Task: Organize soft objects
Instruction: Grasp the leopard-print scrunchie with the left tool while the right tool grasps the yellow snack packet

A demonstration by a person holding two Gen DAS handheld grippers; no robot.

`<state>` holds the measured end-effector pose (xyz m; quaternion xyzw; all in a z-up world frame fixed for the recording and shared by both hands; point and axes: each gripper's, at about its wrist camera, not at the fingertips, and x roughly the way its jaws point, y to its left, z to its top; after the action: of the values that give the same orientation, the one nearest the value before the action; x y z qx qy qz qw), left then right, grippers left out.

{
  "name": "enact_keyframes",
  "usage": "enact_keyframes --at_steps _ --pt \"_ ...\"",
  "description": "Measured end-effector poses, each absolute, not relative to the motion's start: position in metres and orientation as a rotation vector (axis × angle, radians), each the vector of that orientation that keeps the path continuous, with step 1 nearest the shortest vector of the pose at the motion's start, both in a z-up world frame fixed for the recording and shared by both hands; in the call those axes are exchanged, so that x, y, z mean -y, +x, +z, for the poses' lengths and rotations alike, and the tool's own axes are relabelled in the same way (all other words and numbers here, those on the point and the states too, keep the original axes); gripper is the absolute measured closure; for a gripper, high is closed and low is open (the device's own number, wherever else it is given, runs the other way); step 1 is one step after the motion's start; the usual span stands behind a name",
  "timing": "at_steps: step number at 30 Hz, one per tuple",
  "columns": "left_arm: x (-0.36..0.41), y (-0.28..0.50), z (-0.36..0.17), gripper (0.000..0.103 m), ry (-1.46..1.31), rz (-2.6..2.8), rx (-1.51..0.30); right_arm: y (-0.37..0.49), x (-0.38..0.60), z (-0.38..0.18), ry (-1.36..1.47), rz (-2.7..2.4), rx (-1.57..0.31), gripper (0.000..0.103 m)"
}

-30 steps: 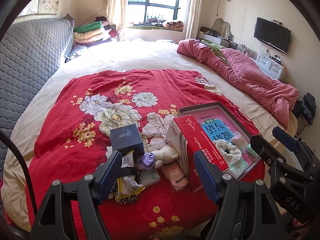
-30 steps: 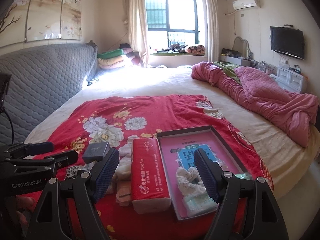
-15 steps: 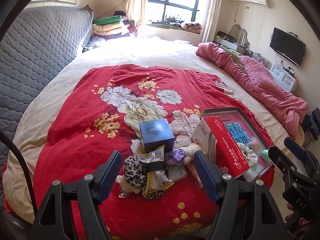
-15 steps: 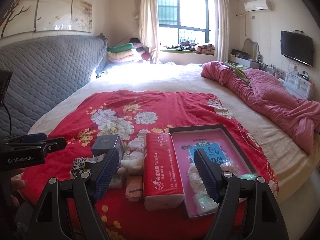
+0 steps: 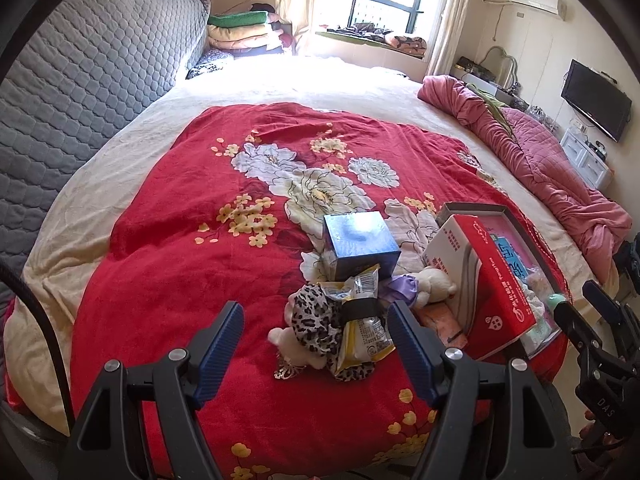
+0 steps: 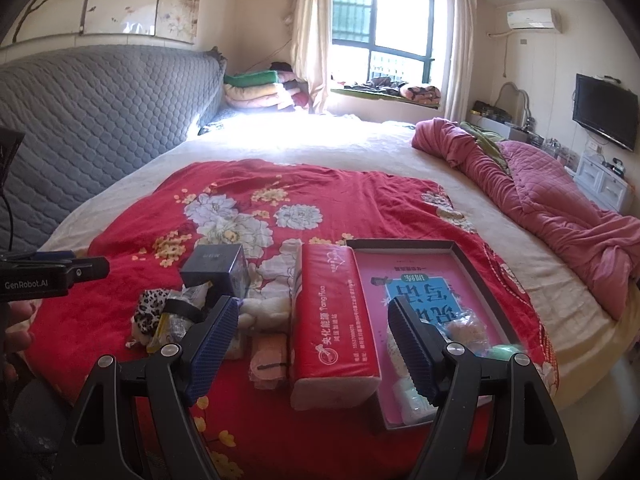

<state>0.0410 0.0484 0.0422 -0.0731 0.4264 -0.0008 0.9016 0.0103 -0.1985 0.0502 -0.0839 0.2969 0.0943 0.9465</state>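
The left tool (image 5: 316, 340) is held with its jaws spread wide and nothing gripped, tilted down toward the bed (image 5: 132, 160). The right tool (image 6: 314, 340) is likewise held wide apart and empty above the bed. Fingers (image 6: 16, 326) are seen behind the left tool.

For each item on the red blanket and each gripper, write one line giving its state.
left gripper: open, empty
right gripper: open, empty
shallow box: lidless, holding soft items
red tissue pack: lying flat beside box
blue box: closed, upright
snack packet: sealed, atop leopard-print cloth
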Motion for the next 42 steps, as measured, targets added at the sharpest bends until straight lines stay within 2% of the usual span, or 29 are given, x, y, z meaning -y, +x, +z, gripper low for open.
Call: enact_keyframes --at_steps 12,27,29,32,36,38,40,42 --pt "-0.077 0.050 -0.009 0.030 -0.217 0.011 -0.990 0.013 0.153 0.004 -0.278 0.327 -0.669 0.024" --pt "-0.076 0.088 -0.037 0.030 -0.237 -0.074 -1.007 0.033 0.100 -0.038 -0.278 0.467 -0.756 0.024" --pt "-0.075 0.094 -0.042 0.041 -0.230 -0.088 -1.021 0.038 0.096 -0.043 -0.254 0.474 -0.773 0.024" --pt "-0.074 0.099 -0.046 0.044 -0.231 -0.124 -1.031 0.046 0.090 -0.048 -0.247 0.473 -0.784 0.024" --pt "-0.074 0.107 -0.054 0.060 -0.256 -0.165 -1.049 0.056 0.082 -0.056 -0.231 0.468 -0.800 0.024" --pt "-0.074 0.111 -0.056 0.079 -0.269 -0.192 -1.050 0.060 0.077 -0.058 -0.230 0.463 -0.804 0.024" --pt "-0.074 0.114 -0.057 0.093 -0.280 -0.208 -1.046 0.064 0.072 -0.061 -0.228 0.457 -0.807 0.024" --pt "-0.074 0.115 -0.057 0.097 -0.279 -0.219 -1.040 0.069 0.067 -0.063 -0.226 0.454 -0.811 0.024"
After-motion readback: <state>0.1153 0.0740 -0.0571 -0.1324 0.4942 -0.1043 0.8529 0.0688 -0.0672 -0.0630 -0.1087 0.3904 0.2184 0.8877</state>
